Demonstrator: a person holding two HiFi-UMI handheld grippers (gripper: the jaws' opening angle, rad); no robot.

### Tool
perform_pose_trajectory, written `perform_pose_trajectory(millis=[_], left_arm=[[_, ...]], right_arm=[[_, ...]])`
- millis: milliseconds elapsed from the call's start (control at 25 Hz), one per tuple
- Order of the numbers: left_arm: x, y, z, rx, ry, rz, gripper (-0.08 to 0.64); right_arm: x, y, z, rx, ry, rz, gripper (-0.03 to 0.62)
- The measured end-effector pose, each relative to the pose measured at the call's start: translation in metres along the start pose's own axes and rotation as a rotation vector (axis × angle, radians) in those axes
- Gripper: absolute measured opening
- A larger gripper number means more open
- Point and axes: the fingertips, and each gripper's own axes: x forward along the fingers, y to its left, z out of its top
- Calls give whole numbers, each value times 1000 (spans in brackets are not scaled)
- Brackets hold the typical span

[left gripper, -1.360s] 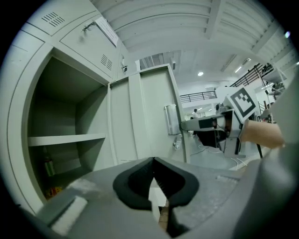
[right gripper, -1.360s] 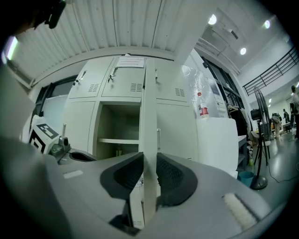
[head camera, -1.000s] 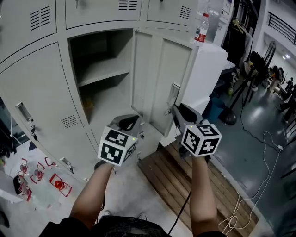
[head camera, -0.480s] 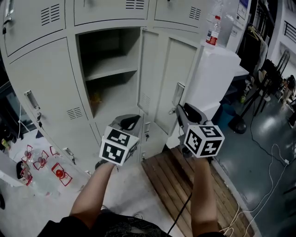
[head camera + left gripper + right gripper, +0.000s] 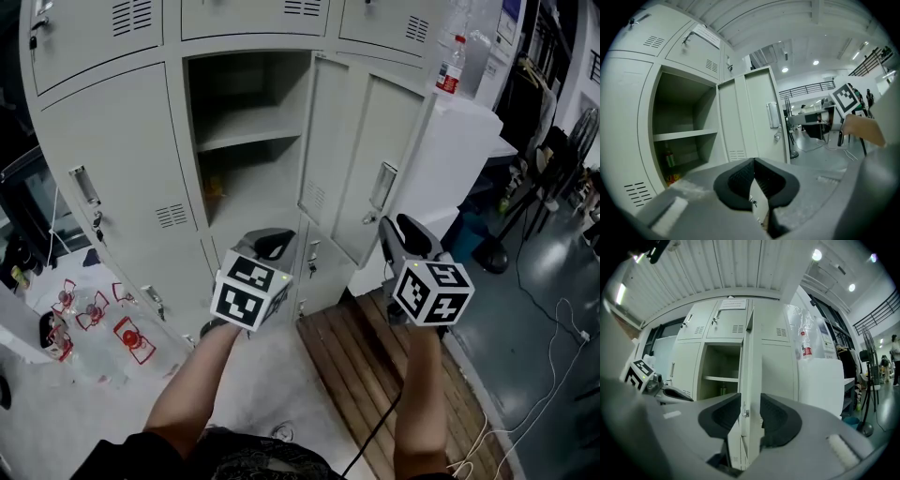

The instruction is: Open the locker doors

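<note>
**Mid door out; L-hand door next**

I'm seeing the open locker door [image 5: 342, 150] standing swung well out from its compartment [image 5: 248, 122]. Right gripper [image 5: 401, 234] is hovering just below-right of that door w/ jaws opening. Its own view is showing the door's free edge lined up in the gap, but the pads aren't pressing on it, so it's let go. Left gripper [image 5: 267, 246] is hanging below-left of the door, tips clenched together, nothing in them.

A closed locker door [image 5: 117, 159] is sitting left of the open one, past the compartment, w/ its pull handle [image 5: 82, 185] on the side farthest from the open door.

I'm judging these as thin sheet steel: light, stiff, pivoting freely on hinges, painted face prob. slippery. So I'm favouring a pinch on the handle, not the flat panel, & a pull along an arc. Farthest from the hinge = least effort.
</note>
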Motion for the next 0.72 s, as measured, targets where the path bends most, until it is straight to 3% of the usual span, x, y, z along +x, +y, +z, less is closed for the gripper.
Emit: perform_pose_trajectory(millis=[320,720], left_arm=[[-45,29,-10,-30,-8,19,3],[-127,95,-41,-57,2,137,3]], right_arm=[[-8,53,-8,11,8,16,149],[23,174,-22,43,35,151,160]])
